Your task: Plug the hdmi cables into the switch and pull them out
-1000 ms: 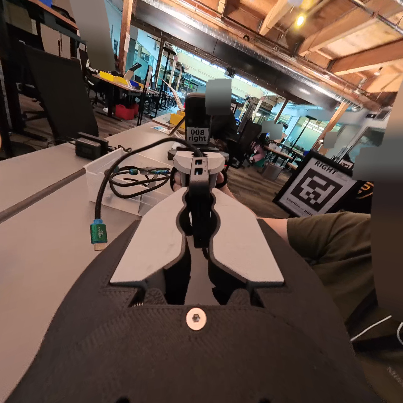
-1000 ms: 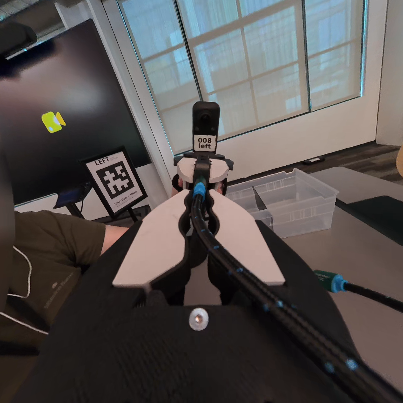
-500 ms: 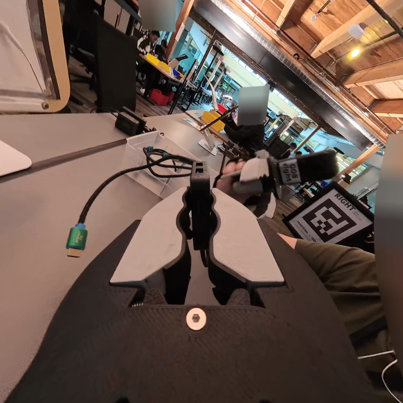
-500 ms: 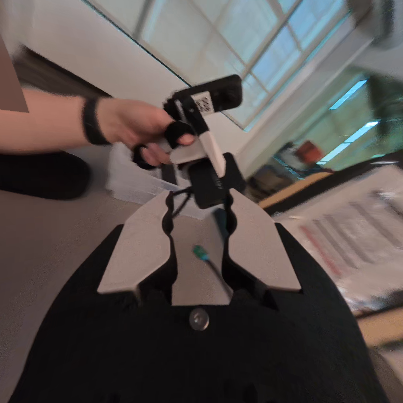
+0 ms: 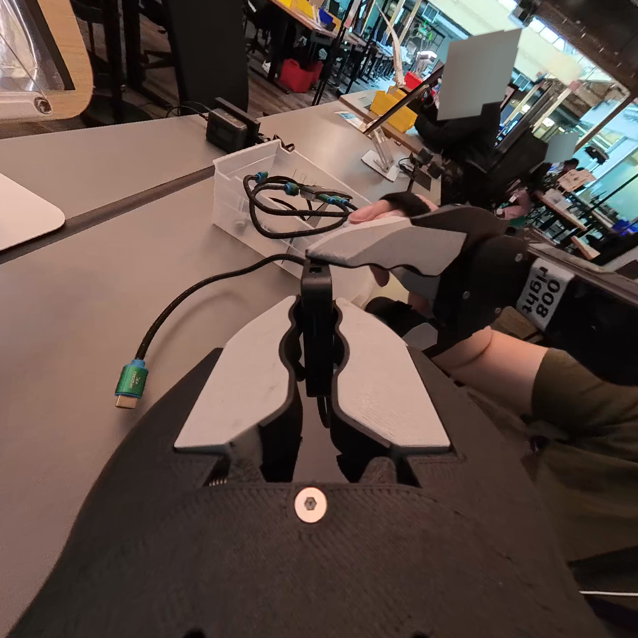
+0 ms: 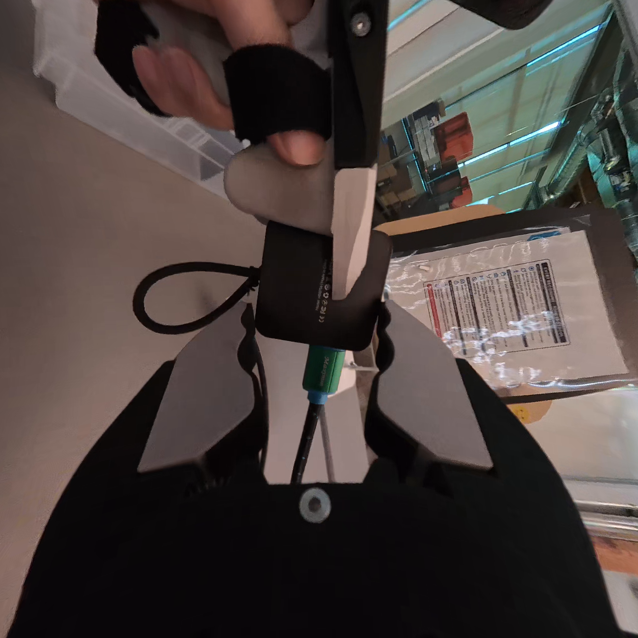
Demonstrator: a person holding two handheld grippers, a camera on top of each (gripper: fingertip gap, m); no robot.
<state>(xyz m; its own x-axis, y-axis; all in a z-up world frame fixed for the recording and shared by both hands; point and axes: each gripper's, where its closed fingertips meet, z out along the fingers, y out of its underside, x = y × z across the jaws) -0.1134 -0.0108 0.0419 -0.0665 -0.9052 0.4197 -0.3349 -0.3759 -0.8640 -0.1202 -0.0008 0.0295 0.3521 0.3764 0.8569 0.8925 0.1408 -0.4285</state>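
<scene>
Left gripper (image 5: 316, 307) clamps black switch (image 5: 316, 331) edge-on between its grey fingers. Right gripper (image 6: 312, 322) stands wide, grasping nothing, its jaws flanking the switch; green HDMI plug (image 6: 322, 373) sits seated in its near edge. Second green plug (image 5: 131, 379) lies loose on grey table (image 5: 103, 276), near clear bin (image 5: 241, 193) of cables.

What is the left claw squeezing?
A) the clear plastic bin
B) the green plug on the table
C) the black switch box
C: the left claw is shut on the black switch box, while the loose green plug lies apart on the table and the clear bin sits farther back.
</scene>
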